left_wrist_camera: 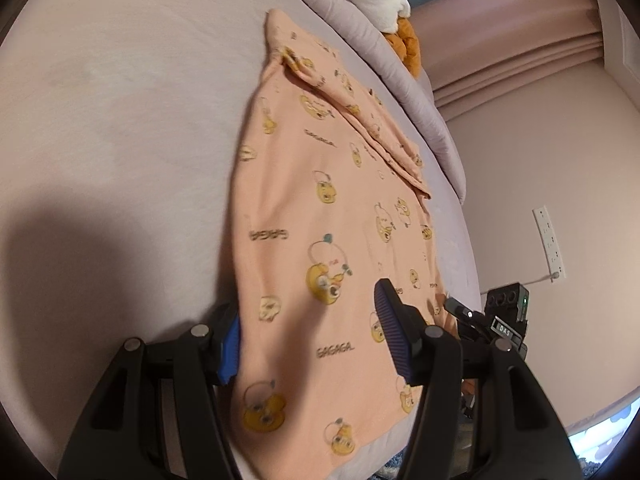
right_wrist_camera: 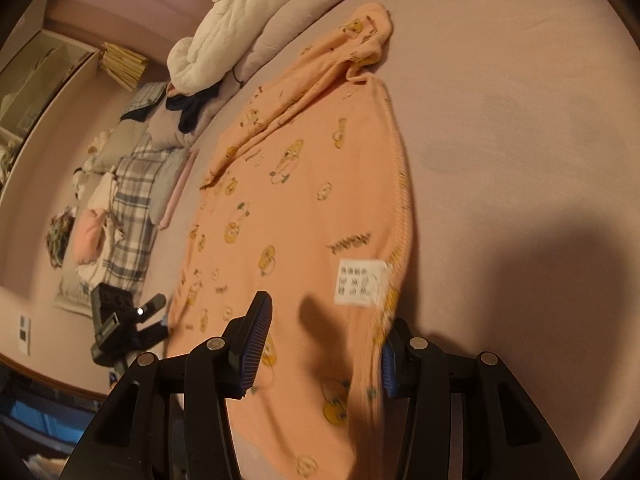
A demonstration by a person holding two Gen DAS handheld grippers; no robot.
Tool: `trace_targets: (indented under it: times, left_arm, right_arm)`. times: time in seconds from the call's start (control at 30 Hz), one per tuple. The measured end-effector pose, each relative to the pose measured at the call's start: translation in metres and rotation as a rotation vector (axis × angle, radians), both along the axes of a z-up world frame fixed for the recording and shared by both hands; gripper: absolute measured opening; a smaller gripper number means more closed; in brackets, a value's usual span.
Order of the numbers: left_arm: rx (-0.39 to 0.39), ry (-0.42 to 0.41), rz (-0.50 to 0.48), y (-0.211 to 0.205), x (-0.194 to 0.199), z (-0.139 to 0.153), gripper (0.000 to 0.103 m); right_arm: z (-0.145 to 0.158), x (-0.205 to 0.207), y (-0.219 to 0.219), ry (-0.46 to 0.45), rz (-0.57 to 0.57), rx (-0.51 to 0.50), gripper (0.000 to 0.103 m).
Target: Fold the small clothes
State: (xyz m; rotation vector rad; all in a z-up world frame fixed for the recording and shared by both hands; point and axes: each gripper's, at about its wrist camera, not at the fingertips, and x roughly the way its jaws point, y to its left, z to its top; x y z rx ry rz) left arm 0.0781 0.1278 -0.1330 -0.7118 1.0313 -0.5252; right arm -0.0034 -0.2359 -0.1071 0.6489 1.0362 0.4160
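Observation:
A small peach garment (left_wrist_camera: pixel 320 208) printed with yellow ducks lies flat on the pale bed sheet (left_wrist_camera: pixel 120 120), one sleeve folded across its far side. My left gripper (left_wrist_camera: pixel 312 332) is open, its fingers astride the garment's near hem, the left finger (left_wrist_camera: pixel 230 344) at the cloth's edge. In the right wrist view the same garment (right_wrist_camera: pixel 304 200) shows a white care label (right_wrist_camera: pixel 360 282) near its stitched edge. My right gripper (right_wrist_camera: pixel 320 352) is open over the near hem; a raised fold of cloth (right_wrist_camera: pixel 366 380) stands just inside its right finger (right_wrist_camera: pixel 389 372).
A rolled lilac quilt (left_wrist_camera: pixel 380 60) and white plush (right_wrist_camera: pixel 240 20) lie along the bed's far side. Checked bedding and clothes (right_wrist_camera: pixel 128 208) are heaped beyond the garment. The other gripper (left_wrist_camera: pixel 504 312) shows at the bed's edge. A wall socket strip (left_wrist_camera: pixel 549 240) is on the wall.

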Motion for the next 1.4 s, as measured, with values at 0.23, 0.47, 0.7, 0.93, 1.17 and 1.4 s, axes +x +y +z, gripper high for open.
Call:
trace_targets:
  times: [0.23, 0.47, 0.7, 0.93, 1.17, 1.4]
  left_arm:
    - [-0.014, 0.0, -0.033, -0.007, -0.004, -0.002, 0.059]
    - [-0.062, 0.01, -0.11, -0.006, -0.022, -0.003, 0.059]
    - [-0.164, 0.034, -0.173, -0.01, -0.033, -0.007, 0.059]
    - [-0.202, 0.047, -0.141, -0.002, -0.037, -0.008, 0.056]
    - [-0.169, 0.058, -0.143, -0.01, -0.04, -0.007, 0.051]
    - [-0.162, 0.035, -0.111, -0.009, -0.042, -0.004, 0.028]
  right_arm:
    - [-0.001, 0.007, 0.008, 0.0, 0.038, 0.042, 0.047]
    - [-0.006, -0.02, 0.005, 0.01, 0.074, 0.103, 0.047]
    - [-0.006, -0.036, 0.007, 0.02, 0.077, 0.132, 0.045]
    - [-0.006, -0.034, 0.01, 0.029, 0.076, 0.147, 0.045]
    - [-0.006, -0.039, 0.012, 0.026, 0.09, 0.141, 0.045]
    - [-0.005, -0.039, 0.012, 0.028, 0.09, 0.131, 0.045]
